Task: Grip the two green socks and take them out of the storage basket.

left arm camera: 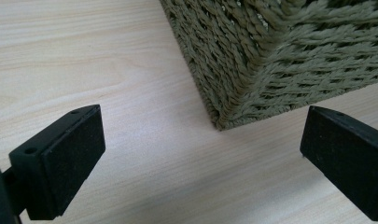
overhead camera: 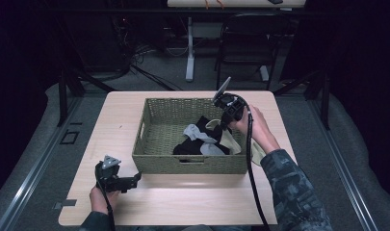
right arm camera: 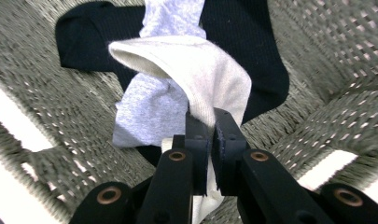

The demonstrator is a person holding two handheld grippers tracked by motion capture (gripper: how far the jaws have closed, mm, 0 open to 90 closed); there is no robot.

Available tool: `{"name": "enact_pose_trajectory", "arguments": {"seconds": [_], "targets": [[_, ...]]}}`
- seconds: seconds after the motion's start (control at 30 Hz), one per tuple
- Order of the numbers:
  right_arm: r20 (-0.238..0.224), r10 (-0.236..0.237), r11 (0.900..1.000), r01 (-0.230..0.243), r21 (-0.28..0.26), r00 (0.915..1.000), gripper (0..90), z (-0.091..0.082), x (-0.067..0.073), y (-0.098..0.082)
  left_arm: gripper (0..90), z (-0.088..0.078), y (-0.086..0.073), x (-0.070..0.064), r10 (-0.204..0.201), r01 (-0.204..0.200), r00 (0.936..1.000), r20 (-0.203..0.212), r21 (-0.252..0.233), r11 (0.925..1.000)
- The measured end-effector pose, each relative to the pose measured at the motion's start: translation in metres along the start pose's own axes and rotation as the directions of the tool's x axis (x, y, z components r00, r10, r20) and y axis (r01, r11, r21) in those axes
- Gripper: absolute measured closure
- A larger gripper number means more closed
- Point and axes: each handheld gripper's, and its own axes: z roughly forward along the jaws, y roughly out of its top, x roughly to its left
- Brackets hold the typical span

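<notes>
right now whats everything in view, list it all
basket: one, olive woven, middle of the table
cream sock: one, pinched in the right hand-held gripper, over the basket
grey sock: one, in the basket
black socks: count unclear, in the basket
table: one, light wood
chair: one, black, behind the table
left hand-held gripper: open, by the basket's near left corner
right hand-held gripper: shut on the cream sock

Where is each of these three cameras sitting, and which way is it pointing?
High view: above the table, looking forward and down; both forearms enter below.
Left gripper view: on the left tongs, facing the basket corner; open jaws show.
Right gripper view: on the right tongs, looking into the basket; jaws pinch a cream sock.
All share the basket.
</notes>
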Motion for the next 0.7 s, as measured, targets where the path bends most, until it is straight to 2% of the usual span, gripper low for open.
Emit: {"name": "enact_pose_trajectory", "arguments": {"seconds": [0.23, 0.7], "targets": [[0.000, 0.000, 1.000, 0.000, -0.019, 1.0000, 86.2, -0.019, 0.000, 0.004, 0.0, -0.004, -0.002, 0.002, -0.005, 0.005, 0.9999, -0.012, -0.001, 1.0000], [-0.009, -0.009, 0.999, 0.008, -0.047, 0.9999, 86.1, -0.059, 0.005, 0.013, 0.0, -0.002, -0.002, 0.000, -0.002, 0.002, 1.0000, -0.005, -0.002, 1.0000]]}}
